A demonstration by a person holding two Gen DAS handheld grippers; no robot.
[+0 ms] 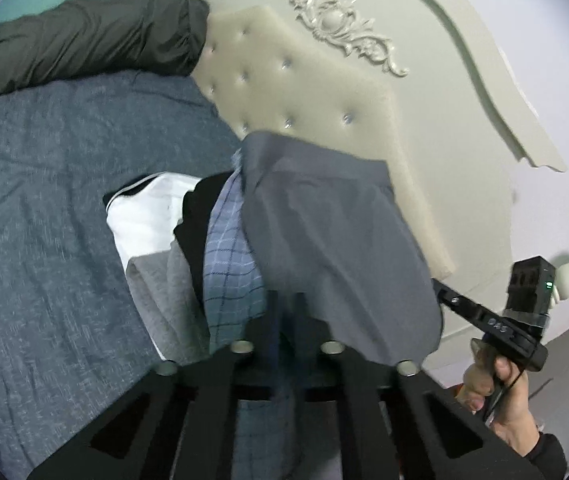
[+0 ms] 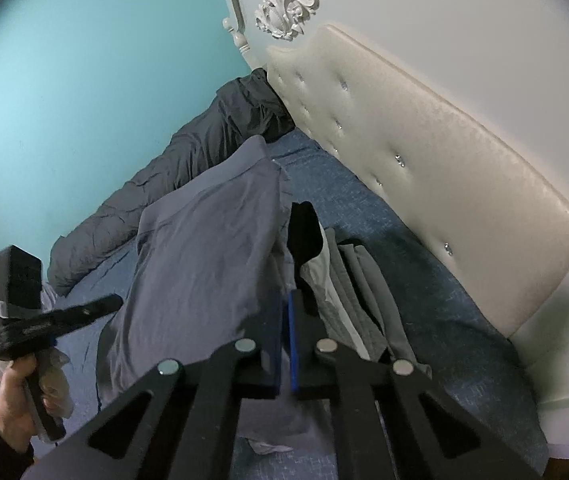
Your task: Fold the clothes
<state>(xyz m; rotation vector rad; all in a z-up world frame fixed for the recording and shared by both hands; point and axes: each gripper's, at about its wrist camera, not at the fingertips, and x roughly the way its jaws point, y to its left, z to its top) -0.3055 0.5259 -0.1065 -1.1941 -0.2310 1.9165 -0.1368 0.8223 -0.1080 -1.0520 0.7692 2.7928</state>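
Observation:
A grey folded garment (image 1: 324,240) hangs in the air between both grippers, above the bed. My left gripper (image 1: 286,320) is shut on its near edge, the fingertips hidden by cloth. My right gripper (image 2: 284,320) is shut on the garment's (image 2: 204,260) other edge, blue pads pressed together. The right gripper also shows at the right of the left wrist view (image 1: 484,320), and the left gripper at the left of the right wrist view (image 2: 64,316). Below lies a stack of folded clothes (image 1: 172,248): white, grey, black and blue plaid pieces, also in the right wrist view (image 2: 344,280).
The bed has a blue sheet (image 1: 44,200). A dark grey duvet (image 1: 84,40) is bunched along the teal wall (image 2: 64,80). A cream tufted headboard (image 2: 424,160) stands right behind the stack.

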